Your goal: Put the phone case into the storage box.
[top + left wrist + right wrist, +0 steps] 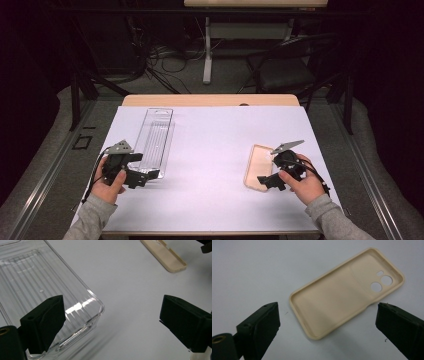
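Note:
A beige phone case (pixel 257 167) (pixel 344 292) lies hollow side up on the white table cover, at the right. My right gripper (pixel 266 181) (pixel 327 327) hovers just over its near end, open, jaws wide apart and touching nothing. A clear ribbed plastic tray (pixel 154 140) (pixel 37 282) lies lengthwise at the left. My left gripper (pixel 145 176) (pixel 110 325) is open at the tray's near end, with one jaw over the tray's corner and the other over bare cover. The phone case (pixel 165 255) also shows far off in the left gripper view.
The white cover (pixel 215 150) spreads over most of the wooden table (pixel 210 100). Beyond the far edge stand a dark chair (pixel 290 65), a table leg and floor cables. Forearms in grey sleeves enter from the bottom.

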### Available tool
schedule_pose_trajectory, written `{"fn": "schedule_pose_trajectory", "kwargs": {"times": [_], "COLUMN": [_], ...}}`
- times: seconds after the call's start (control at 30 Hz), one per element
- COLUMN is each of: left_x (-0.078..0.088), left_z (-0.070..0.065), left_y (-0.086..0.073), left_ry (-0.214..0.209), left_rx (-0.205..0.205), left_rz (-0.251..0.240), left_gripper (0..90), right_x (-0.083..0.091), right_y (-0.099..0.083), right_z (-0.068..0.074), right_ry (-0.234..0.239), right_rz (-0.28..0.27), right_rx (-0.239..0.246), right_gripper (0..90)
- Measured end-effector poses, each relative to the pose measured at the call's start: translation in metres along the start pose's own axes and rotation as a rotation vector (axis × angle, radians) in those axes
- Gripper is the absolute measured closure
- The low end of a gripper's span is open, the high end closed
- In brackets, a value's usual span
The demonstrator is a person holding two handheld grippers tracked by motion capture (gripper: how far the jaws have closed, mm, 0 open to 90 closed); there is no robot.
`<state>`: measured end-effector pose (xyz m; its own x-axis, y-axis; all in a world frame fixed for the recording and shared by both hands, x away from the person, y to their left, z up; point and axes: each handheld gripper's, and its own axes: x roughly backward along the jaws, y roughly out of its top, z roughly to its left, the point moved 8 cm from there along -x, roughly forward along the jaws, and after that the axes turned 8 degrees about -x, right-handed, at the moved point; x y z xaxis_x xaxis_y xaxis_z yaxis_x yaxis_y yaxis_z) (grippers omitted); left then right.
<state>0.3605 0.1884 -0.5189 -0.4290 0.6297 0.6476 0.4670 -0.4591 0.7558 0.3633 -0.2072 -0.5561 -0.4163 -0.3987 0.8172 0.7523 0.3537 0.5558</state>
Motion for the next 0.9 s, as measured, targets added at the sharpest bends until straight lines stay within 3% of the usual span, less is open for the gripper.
{"fn": "schedule_pose_trajectory", "kwargs": {"times": [0.33,0.43,0.6,0.7,0.73,0.77,0.9], "left_x": [-0.014,-0.017,-0.017,-0.016,-0.016,-0.015,-0.013], "left_z": [0.002,0.004,0.012,0.014,0.015,0.016,0.017], "left_y": [0.009,0.011,0.016,0.019,0.021,0.022,0.028], "left_ry": [-0.091,-0.089,-0.070,-0.072,-0.073,-0.072,-0.062], "left_rx": [0.034,0.049,0.065,0.077,0.080,0.078,0.068], "left_rz": [0.057,0.064,0.074,0.086,0.090,0.097,0.098], "left_gripper": [6.7,6.7,6.8,6.8,6.8,7.0,15.6], "right_x": [-0.010,-0.012,-0.014,-0.015,-0.013,-0.015,-0.017], "right_y": [-0.003,-0.004,-0.001,-0.001,-0.002,-0.002,0.002], "right_z": [-0.012,-0.015,-0.018,-0.020,-0.022,-0.023,-0.025], "right_ry": [-0.026,-0.050,-0.046,-0.052,-0.065,-0.061,-0.053], "right_rz": [0.100,0.125,0.121,0.126,0.163,0.148,0.137], "right_rx": [-0.038,-0.035,-0.075,-0.094,-0.089,-0.093,-0.130], "right_gripper": [2.9,2.1,2.6,6.1,7.5,10.0,15.2]}}
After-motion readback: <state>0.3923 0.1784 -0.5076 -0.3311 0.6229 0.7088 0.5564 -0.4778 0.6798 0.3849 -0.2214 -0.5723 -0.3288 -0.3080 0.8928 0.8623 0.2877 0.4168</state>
